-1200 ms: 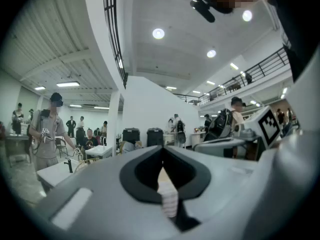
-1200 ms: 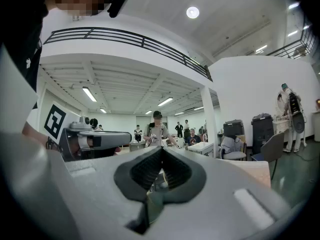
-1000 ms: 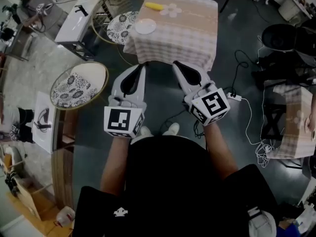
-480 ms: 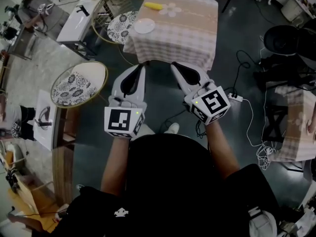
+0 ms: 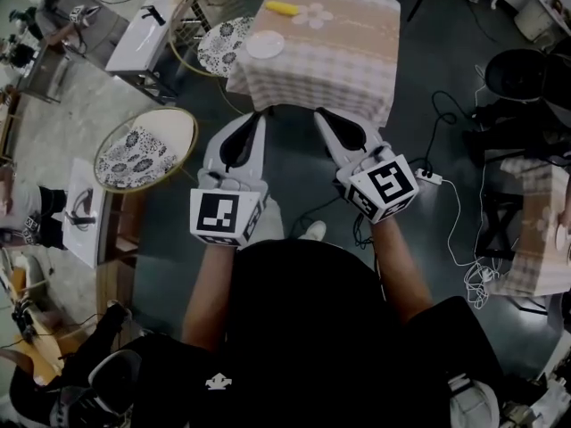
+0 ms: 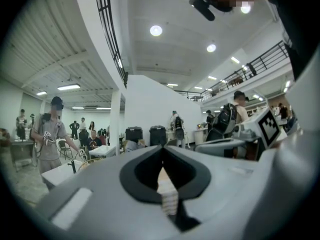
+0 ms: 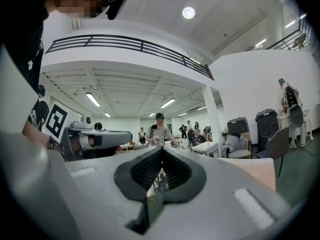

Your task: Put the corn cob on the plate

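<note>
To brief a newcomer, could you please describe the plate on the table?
Find the table with the checked cloth at the head view's top. The plate lies by its left edge, nearer than the yellow corn cob: plain, white, round.

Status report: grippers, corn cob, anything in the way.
Left gripper and right gripper shut, empty, short of the table. The corn cob lies on it, beyond the plate, not touching. Nothing between them.
</note>
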Motion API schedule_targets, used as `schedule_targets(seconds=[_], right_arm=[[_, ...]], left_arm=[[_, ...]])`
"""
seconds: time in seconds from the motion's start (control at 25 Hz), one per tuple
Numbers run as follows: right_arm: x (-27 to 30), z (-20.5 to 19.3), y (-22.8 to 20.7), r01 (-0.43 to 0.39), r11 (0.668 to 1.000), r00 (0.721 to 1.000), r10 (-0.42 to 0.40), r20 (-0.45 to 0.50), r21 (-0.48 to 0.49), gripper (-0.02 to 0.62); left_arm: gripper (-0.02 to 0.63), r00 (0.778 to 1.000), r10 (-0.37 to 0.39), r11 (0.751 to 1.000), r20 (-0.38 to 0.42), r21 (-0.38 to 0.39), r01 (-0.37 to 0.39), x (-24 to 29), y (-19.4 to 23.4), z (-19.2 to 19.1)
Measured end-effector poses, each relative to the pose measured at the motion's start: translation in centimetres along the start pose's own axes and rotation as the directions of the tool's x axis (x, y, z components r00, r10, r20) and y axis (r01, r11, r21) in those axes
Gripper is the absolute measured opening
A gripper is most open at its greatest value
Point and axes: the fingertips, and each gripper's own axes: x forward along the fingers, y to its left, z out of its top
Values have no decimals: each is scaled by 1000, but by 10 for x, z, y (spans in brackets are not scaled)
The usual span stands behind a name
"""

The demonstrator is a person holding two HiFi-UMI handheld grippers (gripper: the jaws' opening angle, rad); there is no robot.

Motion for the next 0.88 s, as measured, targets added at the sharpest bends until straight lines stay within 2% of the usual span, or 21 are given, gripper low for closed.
schedule_targets(seconds=[0.36,0.64,0.88], right_arm=[[35,1,-10,19,1000,1000,-19,-5,-8,2],[102,8,-17,20,1000,1000,-20,-9,-24,2],[129,9,-33,47,999,999,-47,-15,-27,2]], left_arm=[[9,999,-37,999,20,-1,37,17,24,3],[9,999,-37,999,30,-6,37,43,88,6],[9,998,-47,999,39,-20,48,65,116,3]])
